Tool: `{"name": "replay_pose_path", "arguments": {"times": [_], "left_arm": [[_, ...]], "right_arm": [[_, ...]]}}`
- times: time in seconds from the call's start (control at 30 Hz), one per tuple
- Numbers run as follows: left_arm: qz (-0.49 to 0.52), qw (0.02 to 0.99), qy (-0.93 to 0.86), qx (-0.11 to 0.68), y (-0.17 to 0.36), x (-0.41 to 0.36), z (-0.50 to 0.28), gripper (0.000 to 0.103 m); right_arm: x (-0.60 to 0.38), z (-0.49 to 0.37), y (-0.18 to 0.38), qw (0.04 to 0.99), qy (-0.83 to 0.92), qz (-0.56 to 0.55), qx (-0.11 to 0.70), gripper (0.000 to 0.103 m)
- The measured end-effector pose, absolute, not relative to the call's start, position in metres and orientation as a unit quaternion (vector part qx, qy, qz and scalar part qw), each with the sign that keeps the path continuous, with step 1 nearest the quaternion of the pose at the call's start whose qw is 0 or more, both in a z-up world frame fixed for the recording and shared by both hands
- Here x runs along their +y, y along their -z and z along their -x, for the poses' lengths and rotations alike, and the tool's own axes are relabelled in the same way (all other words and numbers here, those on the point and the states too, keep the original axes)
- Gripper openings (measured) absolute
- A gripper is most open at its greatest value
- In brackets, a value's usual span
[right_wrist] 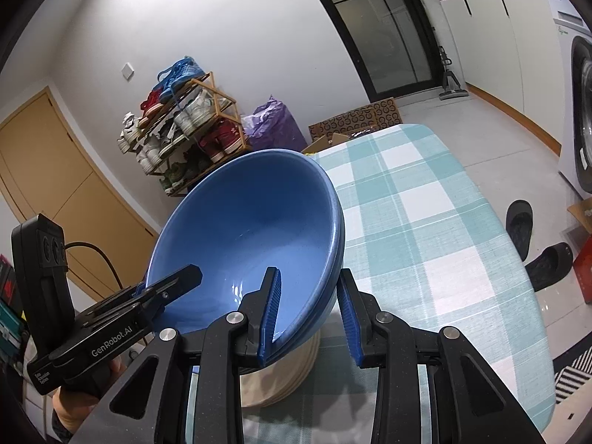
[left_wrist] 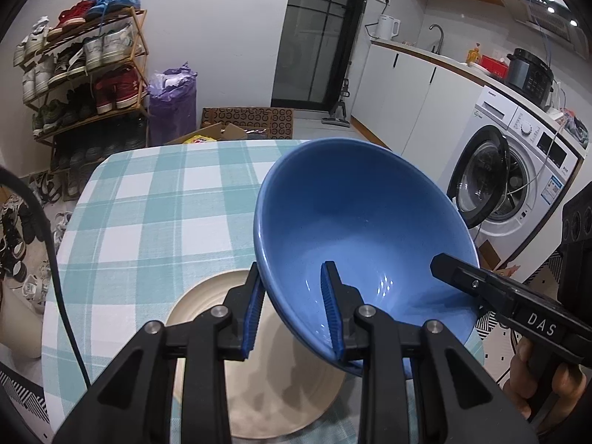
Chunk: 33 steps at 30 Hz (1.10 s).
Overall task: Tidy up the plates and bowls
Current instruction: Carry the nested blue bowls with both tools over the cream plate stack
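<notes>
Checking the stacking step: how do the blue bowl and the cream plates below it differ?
The bowl is blue and deep; the plates are cream and shallow. The bowl is tilted, its rim between the jaws of the left gripper and right gripper; the plates lie flat on the tablecloth, ungripped. Both are round, glossy dishes.

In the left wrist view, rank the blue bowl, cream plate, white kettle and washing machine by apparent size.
1. Blue bowl, enlarged by nearness to the camera.
2. Cream plate, partly hidden, so its place against the washing machine is unsure.
3. White kettle, smallest and far away.
</notes>
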<state>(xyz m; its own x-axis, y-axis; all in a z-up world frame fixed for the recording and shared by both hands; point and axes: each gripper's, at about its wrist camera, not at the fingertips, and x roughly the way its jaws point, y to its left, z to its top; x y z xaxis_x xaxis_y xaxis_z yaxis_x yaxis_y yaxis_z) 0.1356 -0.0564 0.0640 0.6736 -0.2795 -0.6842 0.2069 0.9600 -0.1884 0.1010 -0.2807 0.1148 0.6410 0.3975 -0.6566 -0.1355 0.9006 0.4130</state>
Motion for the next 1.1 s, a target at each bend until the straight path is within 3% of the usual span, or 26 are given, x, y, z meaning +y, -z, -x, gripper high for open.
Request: {"name": "replay_pose_path", "arguments": {"times": [1.1], "left_arm": [[0.084,0.906,0.067,0.410,-0.018,0.021,-0.115,0.029]], "right_arm": [[-0.191,-0.113,-0.067,0.861,-0.204,-0.114,0.451,0.032]]}}
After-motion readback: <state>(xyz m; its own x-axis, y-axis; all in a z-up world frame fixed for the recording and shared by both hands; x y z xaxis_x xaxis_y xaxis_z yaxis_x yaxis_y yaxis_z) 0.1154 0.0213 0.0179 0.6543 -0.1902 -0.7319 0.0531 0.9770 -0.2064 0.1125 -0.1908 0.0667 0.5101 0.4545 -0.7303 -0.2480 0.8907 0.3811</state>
